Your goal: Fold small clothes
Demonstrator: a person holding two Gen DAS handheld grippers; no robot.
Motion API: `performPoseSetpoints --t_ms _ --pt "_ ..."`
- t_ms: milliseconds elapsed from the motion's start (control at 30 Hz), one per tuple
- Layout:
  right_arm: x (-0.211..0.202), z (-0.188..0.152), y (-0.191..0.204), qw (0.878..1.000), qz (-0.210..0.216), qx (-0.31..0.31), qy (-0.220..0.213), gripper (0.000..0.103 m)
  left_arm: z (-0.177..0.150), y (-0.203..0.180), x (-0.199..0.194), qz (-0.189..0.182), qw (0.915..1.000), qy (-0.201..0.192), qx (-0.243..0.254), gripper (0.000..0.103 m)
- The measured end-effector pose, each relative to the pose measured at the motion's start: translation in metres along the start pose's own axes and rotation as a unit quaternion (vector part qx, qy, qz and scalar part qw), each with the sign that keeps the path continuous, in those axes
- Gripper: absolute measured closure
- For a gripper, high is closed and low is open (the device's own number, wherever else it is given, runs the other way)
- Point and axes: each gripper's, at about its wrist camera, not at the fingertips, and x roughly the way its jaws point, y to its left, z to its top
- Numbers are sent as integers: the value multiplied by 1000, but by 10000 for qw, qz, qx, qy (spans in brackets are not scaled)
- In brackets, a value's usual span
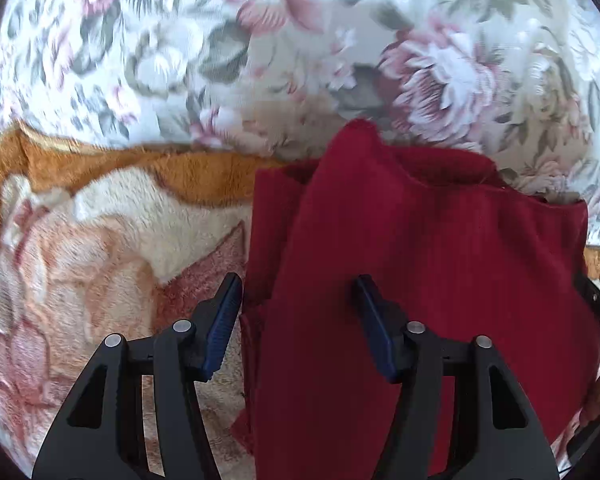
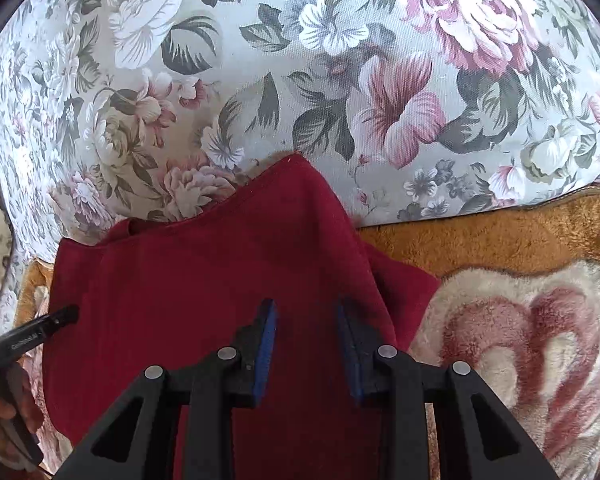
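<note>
A red garment lies on a plush blanket, its top corner at 12 o'clock reaching the floral fabric. The left gripper hangs over its edge, fingers wide apart — the right gripper likewise, fingers apart, gripping nothing. White lettering on the left tool is too small to read.

Dark red knit garment, partly folded with one layer lapped over another, a pointed corner raised at its far edge, lying on a plush blanket
</note>
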Motion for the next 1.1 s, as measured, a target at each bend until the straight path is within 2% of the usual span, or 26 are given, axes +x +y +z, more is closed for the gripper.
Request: performPoseSetpoints --t_ms 133,267,433,500,700,733,833,933,1100 --pt "-31 -4 15 10000 31 -14 -41 74 -11 4 -26 -14 9998 -195 -75 44" --pt "-77 -28 39 9996 172 -222 -63 73 -37 2 -71 -174 9991 -391 4 44" --pt "-123 -57 47 9994 339 120 -18 70 -76 -6 -131 -321 9972 -646 215 43" --pt "-143 -69 55 9992 376 74 -83 68 -89 -8 -151 -351 9963 -734 282 43" --pt "-182 -92 81 9987 283 -273 -327 63 -115 -21 -180 -443 9950 -815 365 34" --pt "-185 -95 83 9984 318 -295 -357 63 -117 -26 -180 -444 9952 -785 382 31" --pt "-181 -98 86 9977 383 -365 -415 62 -120 -40 -176 -395 9948 -768 533 31" --pt "-157 -87 86 9977 287 -518 -315 62 -119 -43 -172 -448 9944 -821 496 31" --pt "-113 -56 73 9980 35 -565 -268 62 -91 -34 -141 -382 9957 -749 376 31"
